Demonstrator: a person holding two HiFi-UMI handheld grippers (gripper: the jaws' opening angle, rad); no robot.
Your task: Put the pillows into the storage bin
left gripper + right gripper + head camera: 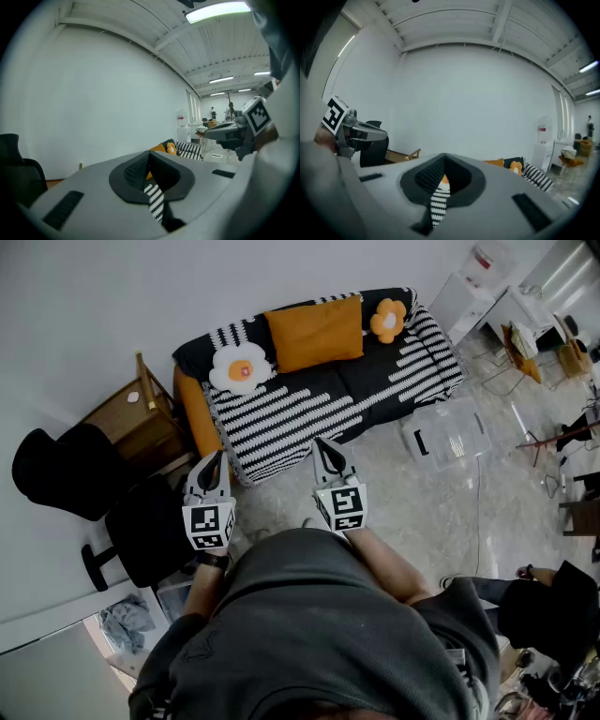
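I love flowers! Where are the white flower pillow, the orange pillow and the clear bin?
white flower pillow [242, 369]: head view, on its orange centre.
orange pillow [315, 333]: head view, on the middle of its front.
clear bin [450, 432]: head view, on its see-through upper side.

You see the sofa in the upper middle of the frame. On it lie the big flower pillow at left, the square pillow in the middle and the small flower pillow at right. The storage bin sits on the floor, right of centre.
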